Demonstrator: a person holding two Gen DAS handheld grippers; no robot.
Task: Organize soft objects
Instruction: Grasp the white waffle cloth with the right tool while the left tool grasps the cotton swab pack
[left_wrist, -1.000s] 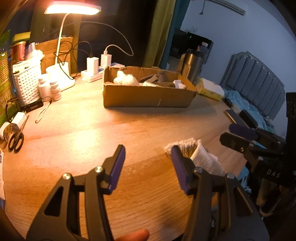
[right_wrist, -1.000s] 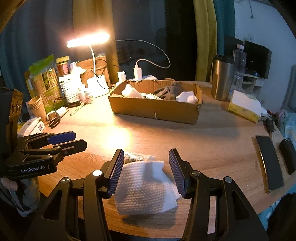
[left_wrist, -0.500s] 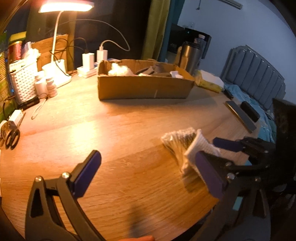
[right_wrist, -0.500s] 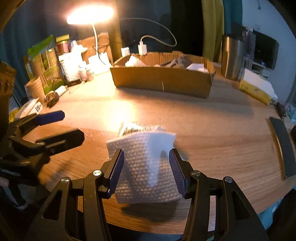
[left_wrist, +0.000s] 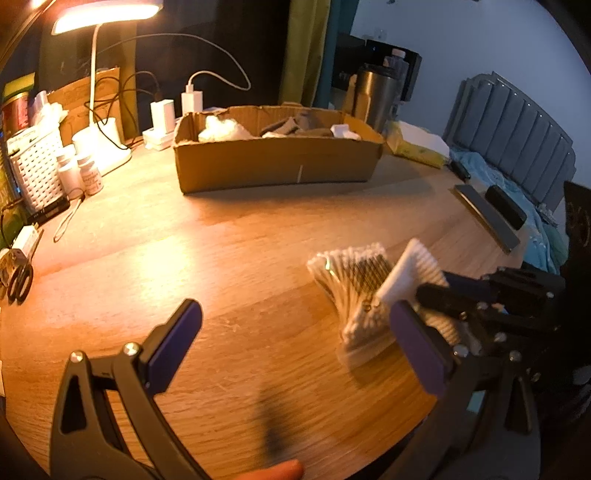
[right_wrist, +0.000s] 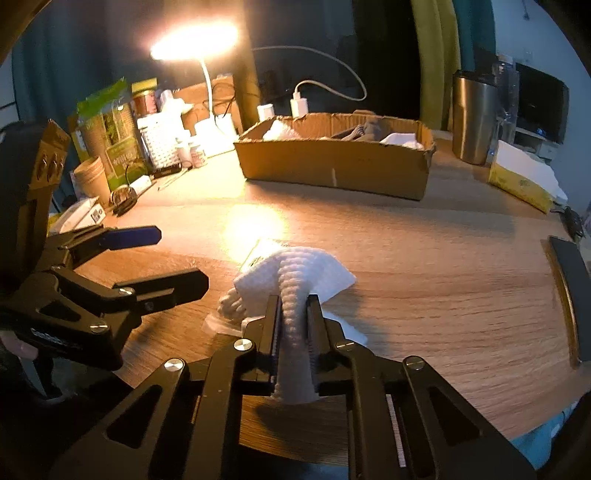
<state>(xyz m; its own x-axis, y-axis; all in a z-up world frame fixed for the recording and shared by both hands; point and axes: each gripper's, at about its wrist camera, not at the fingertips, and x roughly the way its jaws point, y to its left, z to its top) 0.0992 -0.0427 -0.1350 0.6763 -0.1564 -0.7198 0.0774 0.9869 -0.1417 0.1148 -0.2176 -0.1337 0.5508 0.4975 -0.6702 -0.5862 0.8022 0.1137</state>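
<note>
A white waffle-textured cloth (right_wrist: 314, 266) lies near the table's front edge, partly over a clear pack of cotton swabs (right_wrist: 231, 306). My right gripper (right_wrist: 293, 299) is shut on the cloth, which is pinched into a raised ridge between the pads. In the left wrist view the cloth (left_wrist: 410, 266) stands up beside the swab pack (left_wrist: 354, 284), with the right gripper (left_wrist: 436, 288) behind it. My left gripper (left_wrist: 293, 310) is wide open just above the wood, its right finger close to the swab pack, with nothing between the jaws. The cardboard box (left_wrist: 277, 166) at the back holds white and grey soft items.
A lit desk lamp (left_wrist: 107, 11), a white basket (left_wrist: 35, 162), small bottles (left_wrist: 88, 173) and scissors (left_wrist: 20, 277) crowd the left side. A steel tumbler (right_wrist: 474, 118) and a yellow tissue pack (right_wrist: 524, 181) stand at the right. Dark flat devices (left_wrist: 487, 214) lie near the right edge.
The right jaws closed on the white cloth and bunched it into a ridge. The left jaws spread wide and drew nearer to the swab pack. Both grippers sank a little.
</note>
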